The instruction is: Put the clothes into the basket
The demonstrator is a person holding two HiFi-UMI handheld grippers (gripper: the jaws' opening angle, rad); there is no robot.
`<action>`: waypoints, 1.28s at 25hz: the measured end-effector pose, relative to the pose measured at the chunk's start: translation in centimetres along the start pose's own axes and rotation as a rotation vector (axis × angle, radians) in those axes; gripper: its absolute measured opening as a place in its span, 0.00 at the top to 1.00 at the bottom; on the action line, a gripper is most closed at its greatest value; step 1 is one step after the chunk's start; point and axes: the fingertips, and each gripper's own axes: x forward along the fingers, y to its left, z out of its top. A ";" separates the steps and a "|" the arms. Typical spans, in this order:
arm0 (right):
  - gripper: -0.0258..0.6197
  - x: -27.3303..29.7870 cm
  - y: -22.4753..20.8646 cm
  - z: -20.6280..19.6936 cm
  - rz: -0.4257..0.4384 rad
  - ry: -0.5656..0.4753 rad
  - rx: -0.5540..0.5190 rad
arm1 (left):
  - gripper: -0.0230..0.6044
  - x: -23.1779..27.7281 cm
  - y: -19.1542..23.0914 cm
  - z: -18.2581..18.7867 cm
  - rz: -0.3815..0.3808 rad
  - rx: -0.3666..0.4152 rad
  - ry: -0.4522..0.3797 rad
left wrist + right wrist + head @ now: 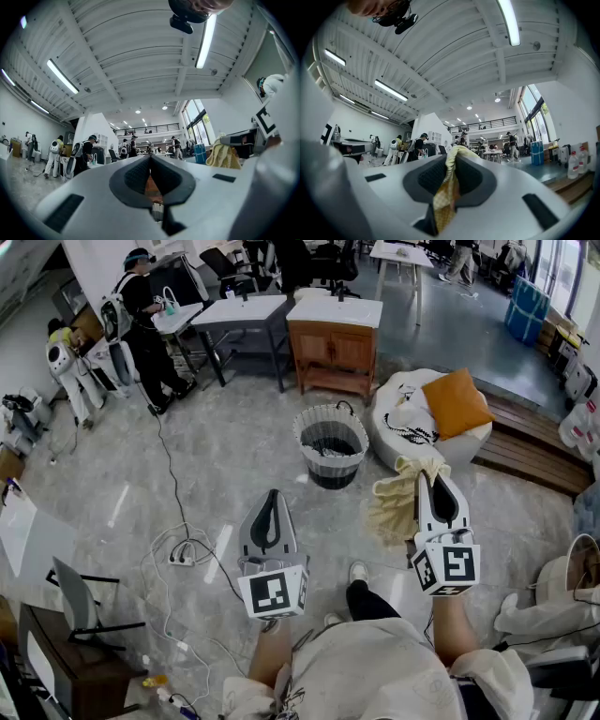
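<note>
A pale yellow cloth (398,502) hangs from my right gripper (433,480), whose jaws are shut on it; in the right gripper view the cloth (447,187) is pinched between the pads. The cloth (224,157) also shows at the right of the left gripper view. A round woven basket (330,445) with a dark inside stands on the floor ahead, up and to the left of the cloth. My left gripper (270,498) is held level nearer me, to the left, shut with nothing between its jaws (151,161).
A white beanbag (427,418) with an orange cushion (456,401) and more clothes lies right of the basket. A wooden cabinet (333,348) and tables stand behind it. Cables and a power strip (181,559) lie on the floor at left. A person (145,320) stands far left.
</note>
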 end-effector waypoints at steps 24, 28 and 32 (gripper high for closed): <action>0.90 2.2 -1.7 -1.5 -0.020 0.012 0.066 | 0.96 2.8 0.0 -1.5 -0.007 0.009 0.031; 0.90 3.6 -2.2 -2.1 -0.019 0.016 0.070 | 0.96 4.3 0.0 -2.0 -0.014 0.002 0.030; 0.90 5.4 -2.5 -2.5 -0.016 0.025 0.061 | 0.96 6.0 0.3 -2.3 -0.010 0.002 0.039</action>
